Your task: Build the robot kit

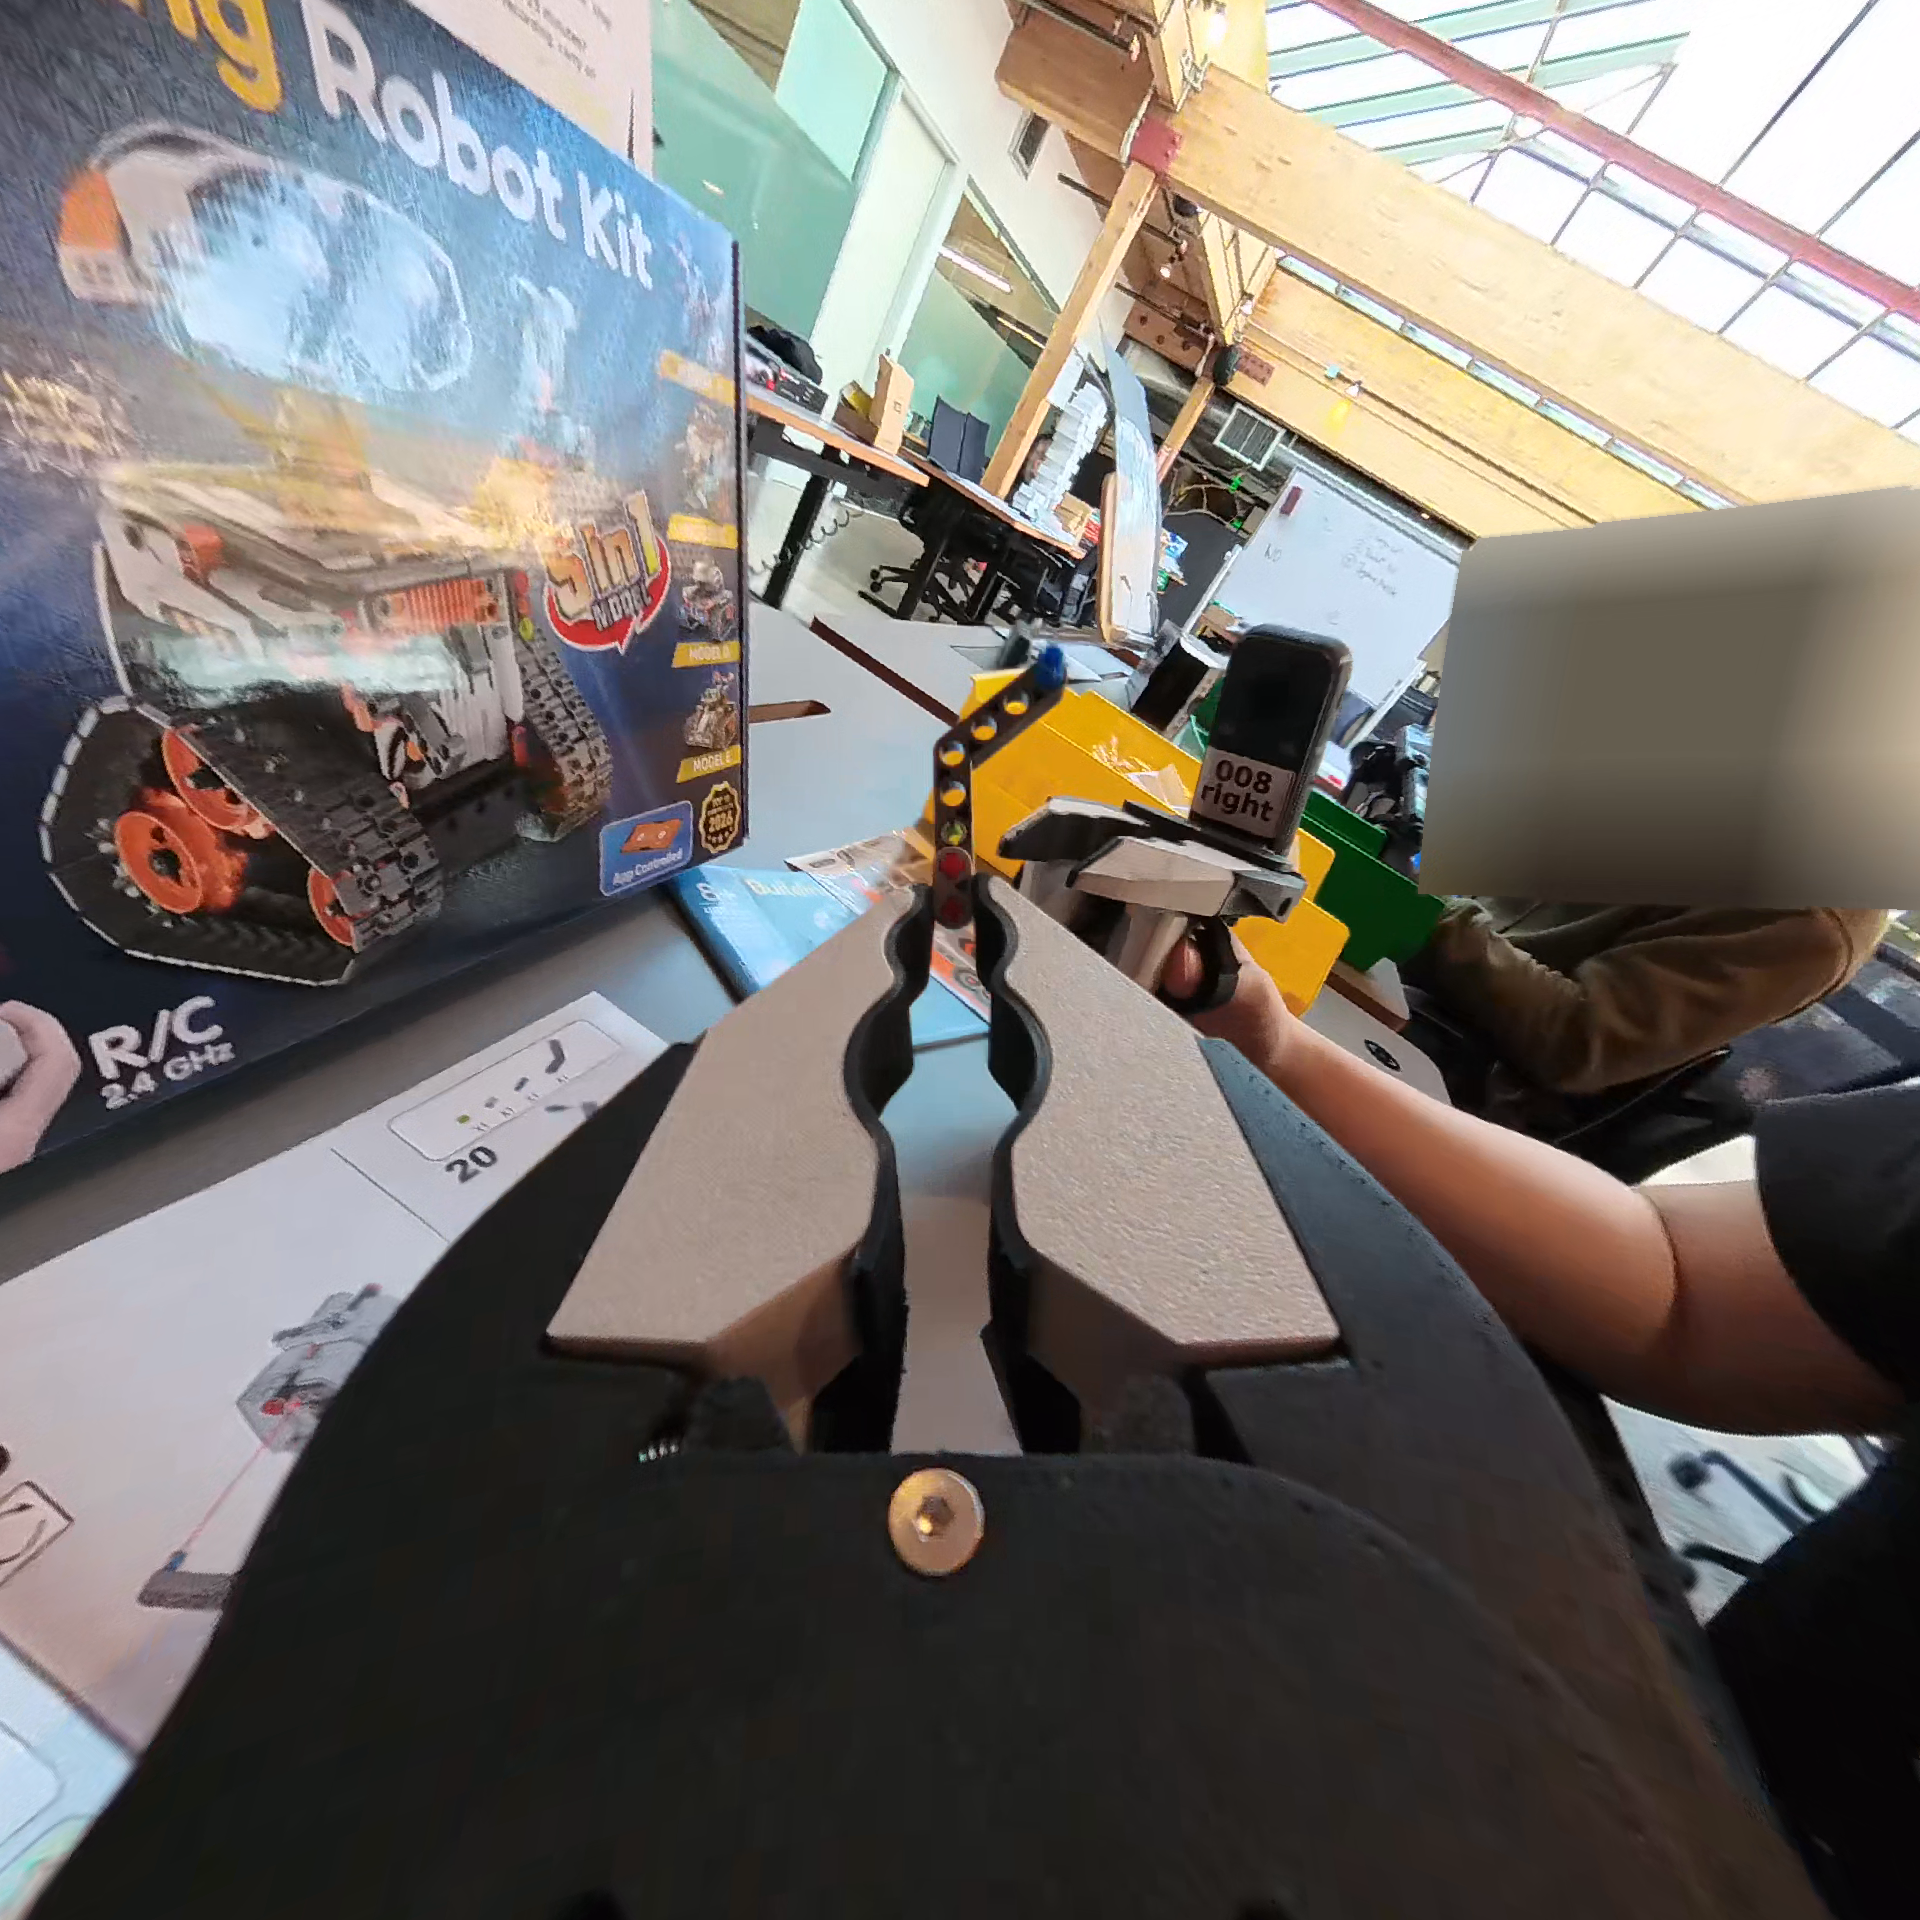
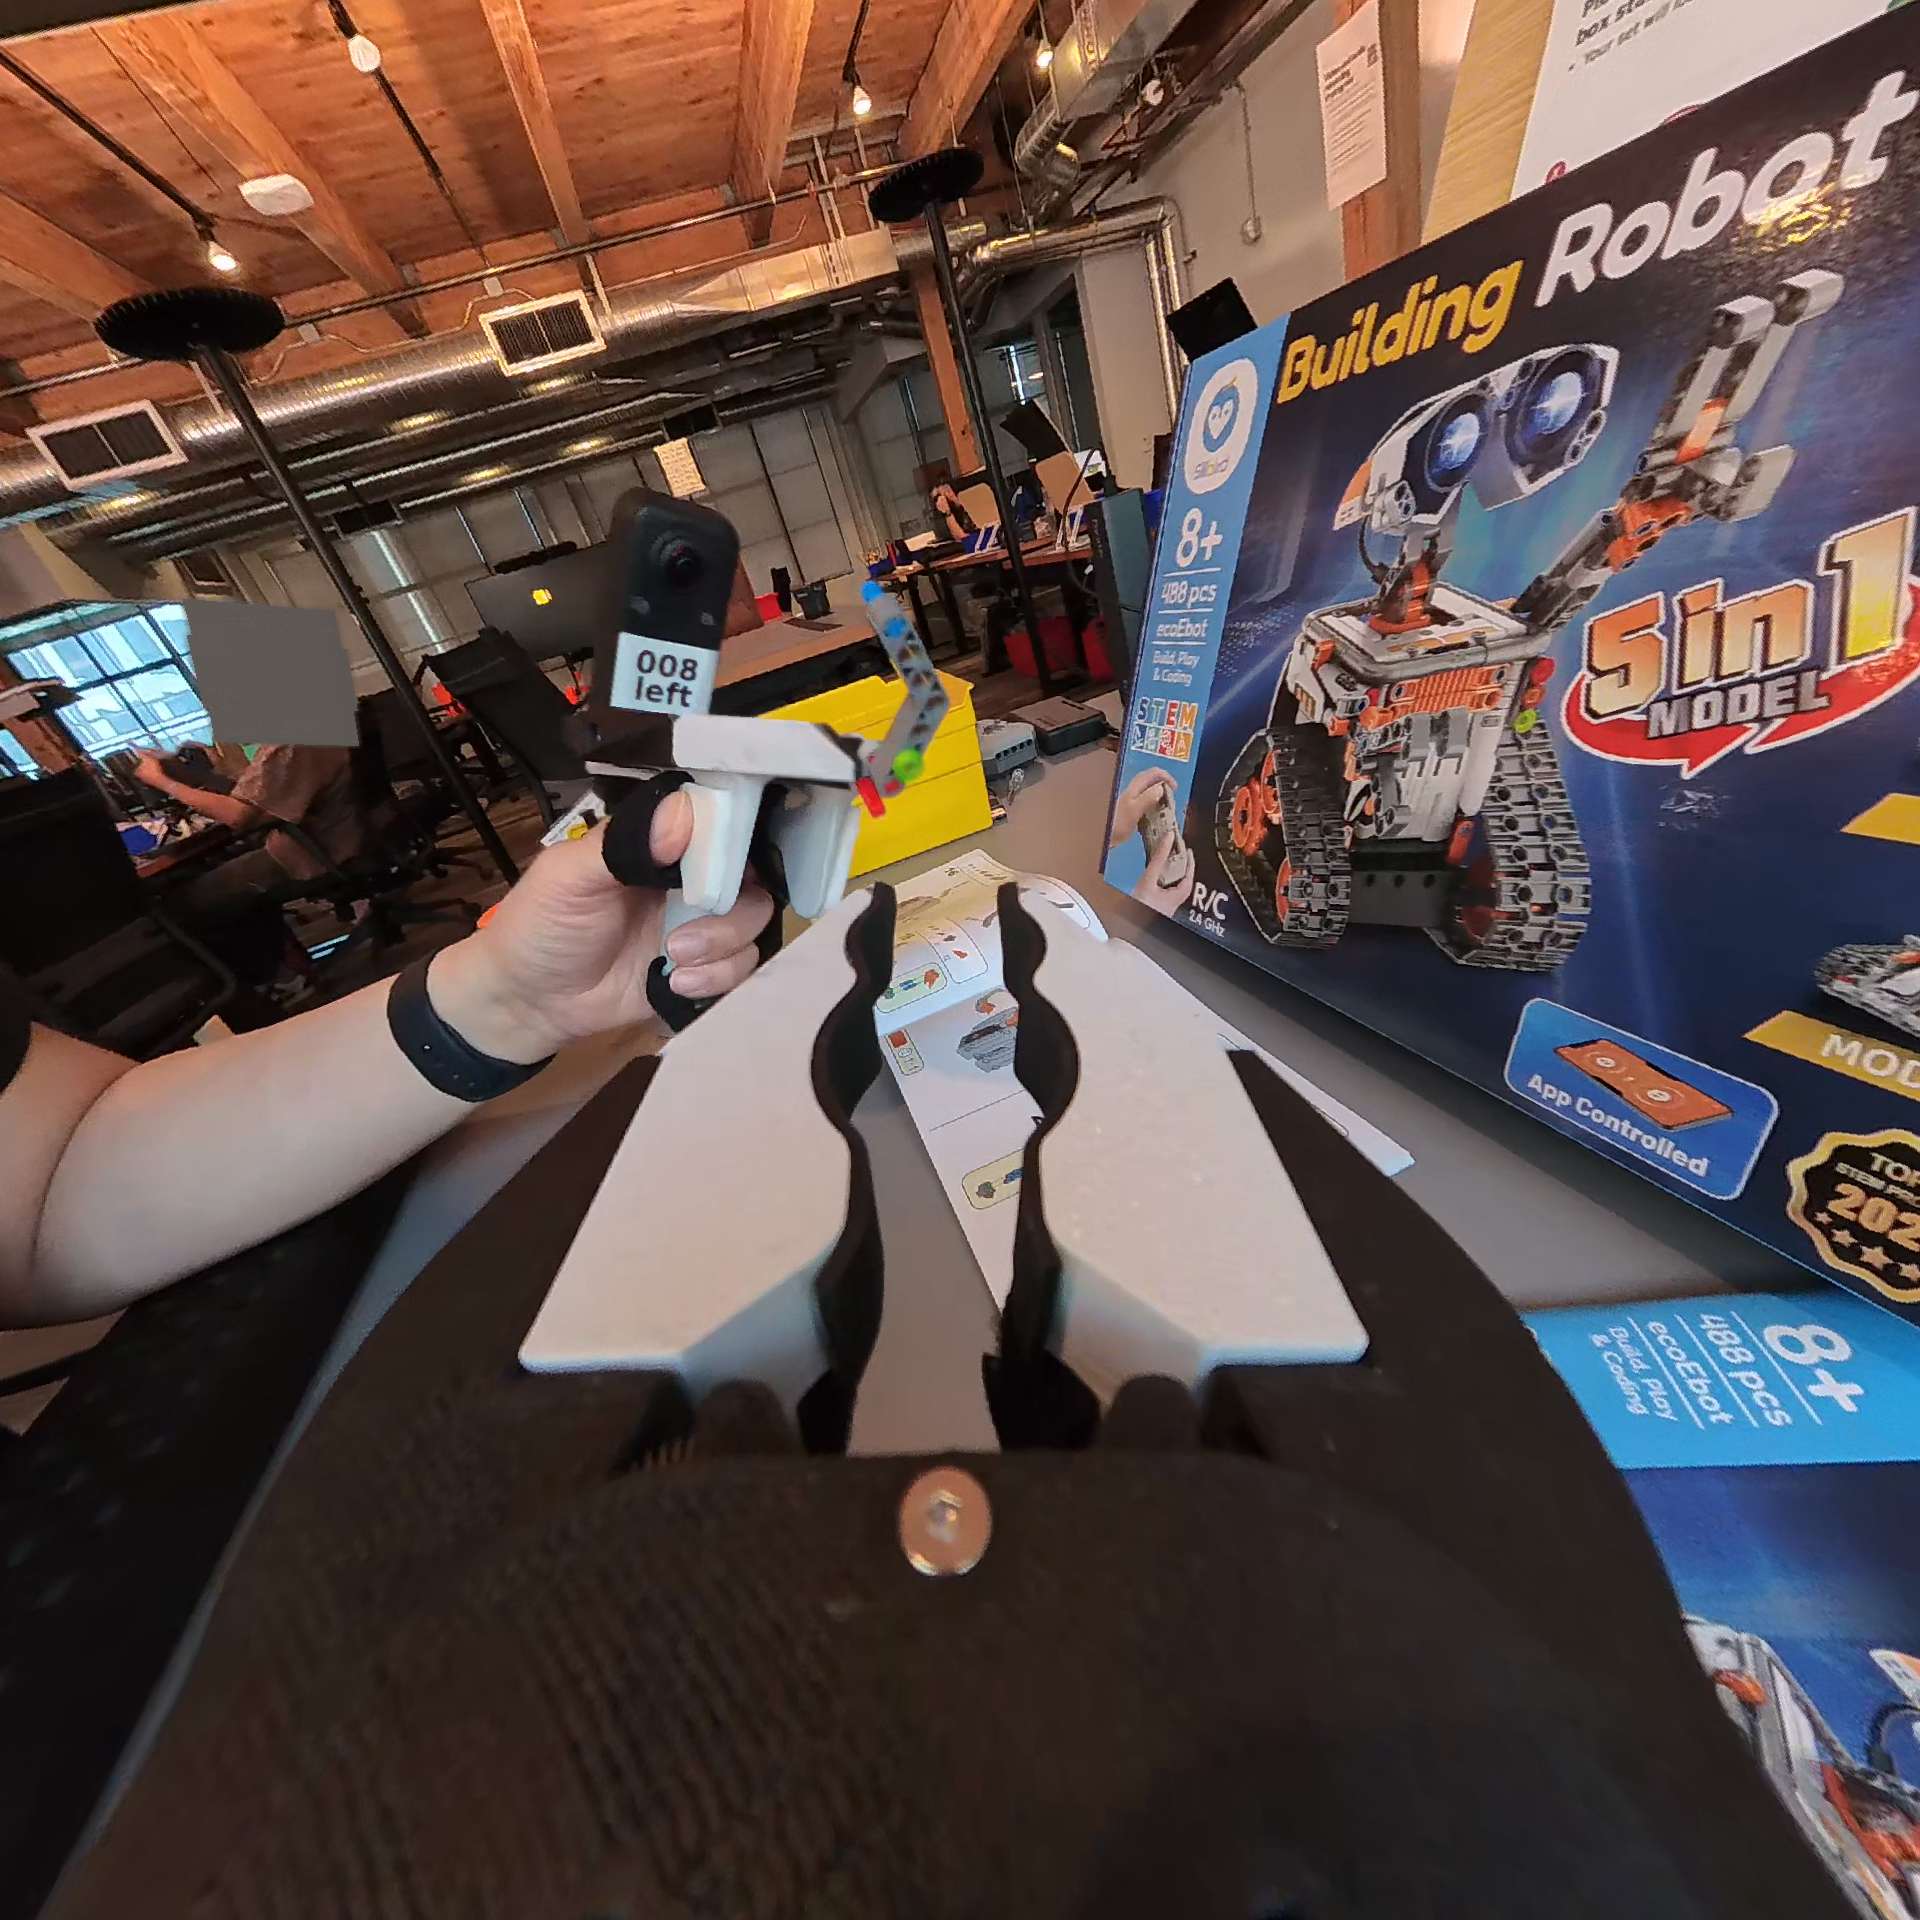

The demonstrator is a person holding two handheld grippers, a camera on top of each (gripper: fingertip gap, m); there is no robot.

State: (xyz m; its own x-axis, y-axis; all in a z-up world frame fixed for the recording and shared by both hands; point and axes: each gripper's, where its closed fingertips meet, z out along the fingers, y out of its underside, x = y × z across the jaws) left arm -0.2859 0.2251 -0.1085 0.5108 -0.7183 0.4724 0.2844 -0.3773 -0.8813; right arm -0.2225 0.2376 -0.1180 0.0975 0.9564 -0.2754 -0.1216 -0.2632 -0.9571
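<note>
The left tongs [image 1: 951,920] are raised off the table [image 1: 644,935] and pinch the lower end of a bent grey beam with holes [image 1: 961,790]; coloured pegs sit in its holes and a blue one at its top. The right tongs [image 2: 945,914] are parted a little with nothing between them, hanging above an open instruction booklet [image 2: 961,1023]. A hand [image 2: 582,935] grips the left tool's handle, a dark band on the wrist. Beside the booklet a large toy robot box [image 2: 1558,727] stands upright on the table. Farther back sits a yellow bin [image 2: 914,769].
</note>
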